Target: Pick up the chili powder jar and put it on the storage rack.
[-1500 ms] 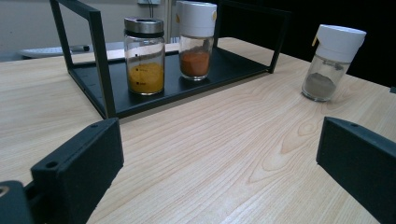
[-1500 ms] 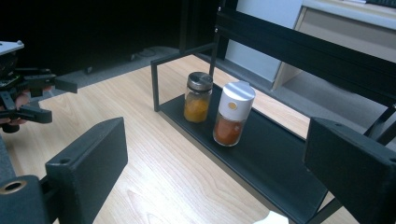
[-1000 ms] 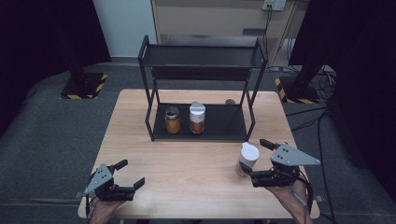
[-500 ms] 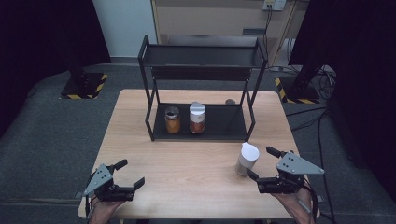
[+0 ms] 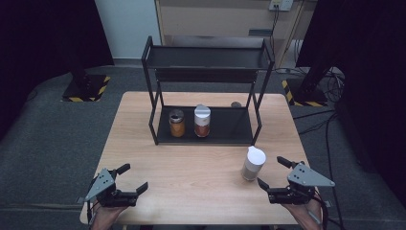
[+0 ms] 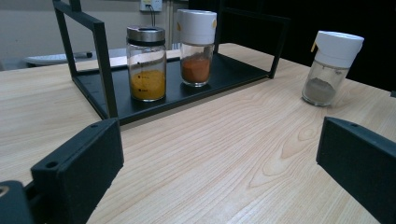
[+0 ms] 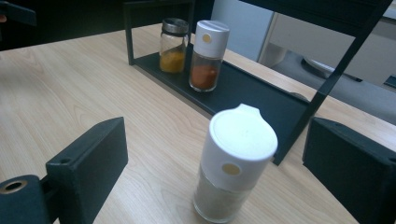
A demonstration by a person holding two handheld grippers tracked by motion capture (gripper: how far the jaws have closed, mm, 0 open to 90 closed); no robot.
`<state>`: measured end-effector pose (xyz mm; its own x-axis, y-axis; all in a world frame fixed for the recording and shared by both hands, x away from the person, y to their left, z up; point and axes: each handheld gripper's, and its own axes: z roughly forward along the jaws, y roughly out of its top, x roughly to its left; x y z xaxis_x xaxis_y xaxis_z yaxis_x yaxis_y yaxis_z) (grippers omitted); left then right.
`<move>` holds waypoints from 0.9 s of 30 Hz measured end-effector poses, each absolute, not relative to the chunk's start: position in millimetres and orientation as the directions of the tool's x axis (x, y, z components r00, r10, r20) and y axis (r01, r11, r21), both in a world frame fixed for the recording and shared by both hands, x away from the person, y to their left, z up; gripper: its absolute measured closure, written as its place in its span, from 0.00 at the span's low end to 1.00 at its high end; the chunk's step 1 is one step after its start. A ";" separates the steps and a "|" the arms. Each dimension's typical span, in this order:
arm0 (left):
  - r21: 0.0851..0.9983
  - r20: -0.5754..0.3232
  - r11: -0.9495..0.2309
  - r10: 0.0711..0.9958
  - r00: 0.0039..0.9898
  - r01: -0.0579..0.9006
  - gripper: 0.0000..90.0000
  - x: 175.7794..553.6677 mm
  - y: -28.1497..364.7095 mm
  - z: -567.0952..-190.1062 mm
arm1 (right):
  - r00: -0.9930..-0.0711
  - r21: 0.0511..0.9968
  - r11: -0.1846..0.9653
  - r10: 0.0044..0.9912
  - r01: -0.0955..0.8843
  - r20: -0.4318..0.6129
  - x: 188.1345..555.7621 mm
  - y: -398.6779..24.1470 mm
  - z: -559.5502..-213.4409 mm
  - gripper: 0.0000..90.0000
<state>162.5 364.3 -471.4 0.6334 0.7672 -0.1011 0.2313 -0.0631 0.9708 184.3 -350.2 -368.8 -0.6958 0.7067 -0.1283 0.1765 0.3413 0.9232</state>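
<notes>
Two spice jars already on lower shelf of black rack (image 5: 208, 125): yellow-filled jar (image 5: 176, 123) at 9 o'clock of red-filled jar (image 5: 202, 120), just beside, apart. Third, white-capped shaker (image 5: 252, 164), upright on bare table (image 5: 191, 167), at 5 o'clock off rack's front right leg. Probably the last to shelve; room free on shelf at 3 o'clock of red jar.

Right gripper (image 5: 276, 173) wide open, empty, just beside shaker at its 4 o'clock, not touching; shaker framed between jaws in right gripper view (image 7: 236, 161). Left gripper (image 5: 131, 178) wide open, empty, near table's front left edge, well apart from all jars.
</notes>
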 end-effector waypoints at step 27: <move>0.972 -0.096 -0.066 0.767 0.634 0.227 0.00 161.9 364.5 -471.1 | -0.663 0.936 0.306 0.739 0.172 -0.120 162.1 -373.6 -402.8 0.06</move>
